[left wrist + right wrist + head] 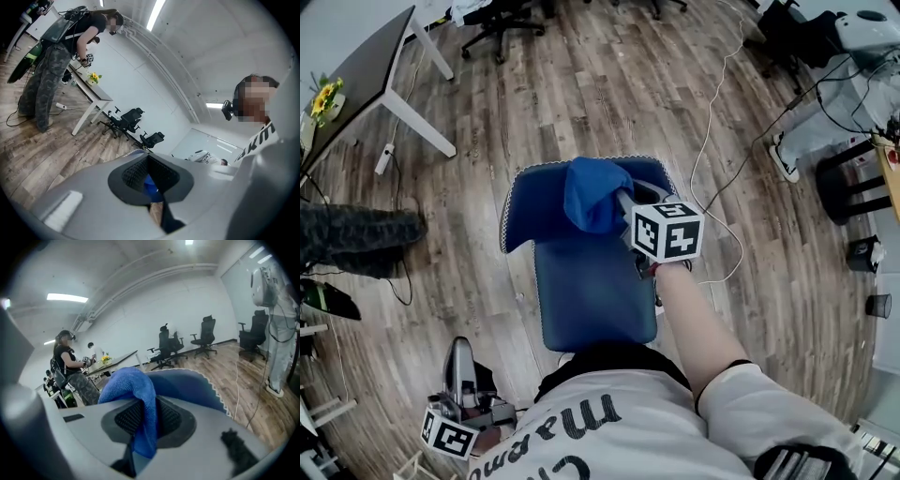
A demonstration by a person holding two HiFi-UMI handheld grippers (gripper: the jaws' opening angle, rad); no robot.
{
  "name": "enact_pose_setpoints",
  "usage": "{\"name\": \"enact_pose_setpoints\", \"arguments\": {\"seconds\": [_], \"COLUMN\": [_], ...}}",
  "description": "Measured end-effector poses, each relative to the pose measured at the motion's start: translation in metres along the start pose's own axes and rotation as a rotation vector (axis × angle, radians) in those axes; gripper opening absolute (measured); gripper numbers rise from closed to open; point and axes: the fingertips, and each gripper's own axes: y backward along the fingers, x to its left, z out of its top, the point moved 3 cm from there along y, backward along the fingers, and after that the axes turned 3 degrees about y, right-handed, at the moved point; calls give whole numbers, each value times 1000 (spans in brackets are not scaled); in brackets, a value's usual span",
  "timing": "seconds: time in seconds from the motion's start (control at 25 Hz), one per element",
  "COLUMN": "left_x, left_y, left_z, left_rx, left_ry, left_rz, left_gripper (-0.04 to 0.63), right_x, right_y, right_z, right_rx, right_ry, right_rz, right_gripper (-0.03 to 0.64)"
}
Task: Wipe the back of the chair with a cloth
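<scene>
The blue chair stands just in front of me, its back [532, 202] curving across the top and its seat [592, 292] below. A blue cloth [594, 194] is draped over the top edge of the back, with my right gripper [621, 202] shut on it from the right. In the right gripper view the cloth [132, 389] hangs between the pads and the chair back [190, 386] rises right behind it. My left gripper [462, 351] hangs low at my left side, away from the chair, its jaws together and holding nothing. In its own view the left gripper [150, 174] shows only a sliver of blue behind it.
A dark desk [364, 67] with yellow flowers [324, 97] stands at the far left, and a person's legs [358, 240] are beside it. Black office chairs [501, 21] line the far wall. A white cable [713, 141] runs along the floor on the right, near a black stool [847, 180].
</scene>
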Motion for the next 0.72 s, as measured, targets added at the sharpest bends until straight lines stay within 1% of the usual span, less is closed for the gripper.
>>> {"name": "enact_pose_setpoints", "arguments": {"seconds": [0.16, 0.32, 0.52, 0.72], "left_x": [-2, -5, -9, -11], "left_y": [0, -2, -3, -1], "left_z": [-4, -3, -2, -4], "left_rx": [12, 18, 23, 37], "left_ry": [1, -4, -8, -4], "left_rz": [-18, -39, -60, -81], "left_gripper": [8, 8, 8, 8], "right_x": [-29, -53, -75, -87], "right_y": [19, 37, 59, 83], "right_z": [-5, -5, -9, -14], "right_rx": [-24, -45, -83, -122], "right_ry": [-109, -143, -272, -356], "right_rz": [-75, -151, -216, -270], "right_gripper": [78, 78, 80, 80]}}
